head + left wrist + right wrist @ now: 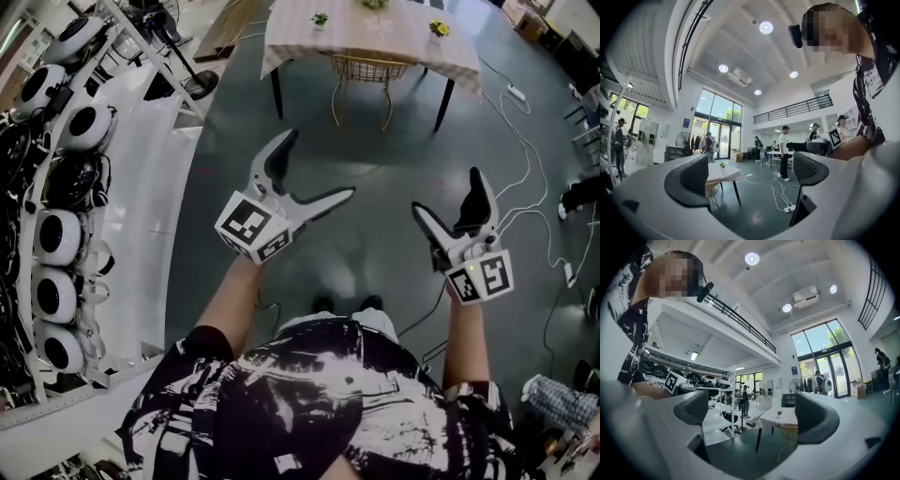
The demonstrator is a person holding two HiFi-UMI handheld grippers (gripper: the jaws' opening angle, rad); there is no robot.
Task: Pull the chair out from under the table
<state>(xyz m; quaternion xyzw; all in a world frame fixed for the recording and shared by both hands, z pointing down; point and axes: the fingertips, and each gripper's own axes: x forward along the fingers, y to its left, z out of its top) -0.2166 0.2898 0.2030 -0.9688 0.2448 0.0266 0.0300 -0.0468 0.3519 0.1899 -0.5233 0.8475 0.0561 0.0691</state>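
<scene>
Grey floor [375, 178], chair [367, 71] under table [398, 39]

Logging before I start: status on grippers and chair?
Left gripper open, empty. Right gripper open, empty. Chair under table, far ahead. Cables on floor, right.

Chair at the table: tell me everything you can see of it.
The chair has a gold wire-basket shell on thin legs that look like metal, upright on the dark floor. It sits tucked under the cloth-covered table, whose cloth hides its top. Nothing grips it: the left tongs and right tongs are open, well short of it.
</scene>
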